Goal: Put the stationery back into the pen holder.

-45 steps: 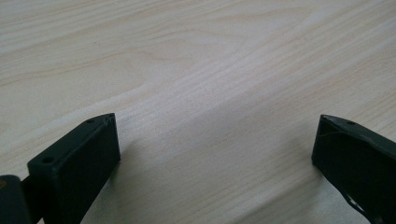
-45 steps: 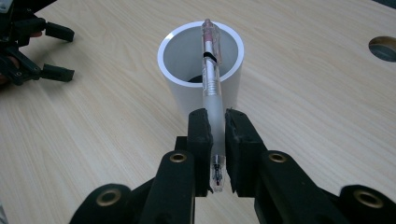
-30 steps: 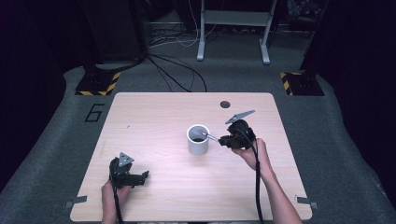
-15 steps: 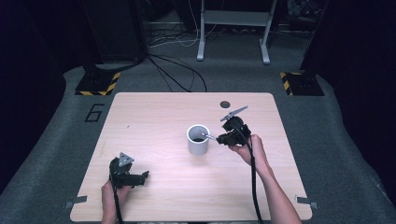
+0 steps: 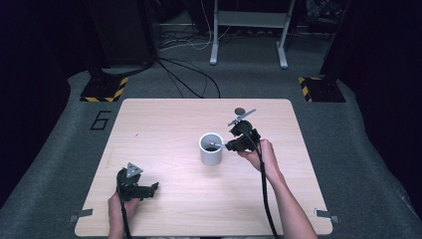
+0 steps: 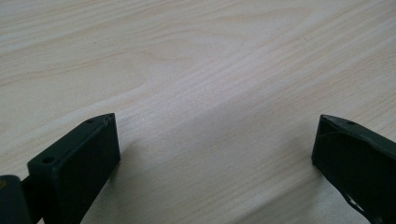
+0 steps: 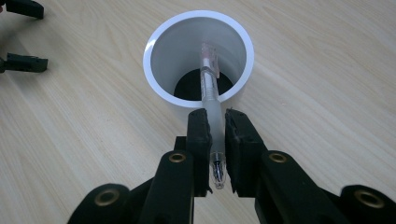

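A: What's going on at the worktop (image 5: 164,124) right now?

B: The right gripper (image 7: 216,122) has its jaws clamped on a translucent pen (image 7: 210,93). In the right gripper view the pen runs straight out from between the jaws, its far end already over the mouth of the white cup (image 7: 159,84), a plain cylinder that stands upright near the middle of the worktop.

A: So which step would you call it?

B: Putting the pen into the cup, I'd say. The far end is past the near rim and seems to be inside the opening, but the pen lies nearly level, not yet dropped in.

A: And the other hand?

B: The left gripper (image 5: 134,185) rests low near the front left corner of the worktop, well apart from the cup. Its jaws stand wide apart with bare wood between them.

A: What does the next move call for?

B: Probably tilting the pen steeper so its far end points down into the cup, keeping it off the rim, then letting the jaws part so it slides in. A nudge against the wall could tip the cup over.
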A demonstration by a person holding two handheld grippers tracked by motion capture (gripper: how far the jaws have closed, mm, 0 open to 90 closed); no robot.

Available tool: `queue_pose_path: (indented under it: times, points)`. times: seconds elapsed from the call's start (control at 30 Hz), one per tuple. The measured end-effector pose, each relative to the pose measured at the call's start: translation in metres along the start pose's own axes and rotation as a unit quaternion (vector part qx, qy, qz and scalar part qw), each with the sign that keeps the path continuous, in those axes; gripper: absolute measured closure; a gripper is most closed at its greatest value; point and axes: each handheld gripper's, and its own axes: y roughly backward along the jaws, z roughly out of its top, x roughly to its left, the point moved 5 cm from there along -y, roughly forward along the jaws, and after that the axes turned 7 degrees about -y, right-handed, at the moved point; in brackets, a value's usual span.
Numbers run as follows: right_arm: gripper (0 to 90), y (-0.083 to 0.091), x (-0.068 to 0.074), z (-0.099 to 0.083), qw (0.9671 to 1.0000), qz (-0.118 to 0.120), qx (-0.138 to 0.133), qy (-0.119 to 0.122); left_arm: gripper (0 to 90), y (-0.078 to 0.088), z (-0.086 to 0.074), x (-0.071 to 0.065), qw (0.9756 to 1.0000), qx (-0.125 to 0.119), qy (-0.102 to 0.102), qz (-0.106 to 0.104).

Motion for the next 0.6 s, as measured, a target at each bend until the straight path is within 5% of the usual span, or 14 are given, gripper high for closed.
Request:
queue_pose_path:
  times: [0.2, 0.3, 0.6]
  points:
    - [80.1, -0.004, 0.0, 0.006, 1.0, 0.002, -0.003, -0.008, 0.9, 0.0, 0.0, 0.0, 1.0, 0.0, 0.0, 0.0]
    - [77.6, -0.008, 0.001, 0.009, 0.9999, 0.008, -0.012, 0.007, 0.9, 0.0, 0.0, 0.0, 1.0, 0.0, 0.0, 0.0]
    - [44.4, 0.003, 0.003, 0.01, 0.9979, 0.019, -0.06, 0.01, 1.0, 0.0, 0.0, 0.0, 1.0, 0.002, 0.0, -0.002]
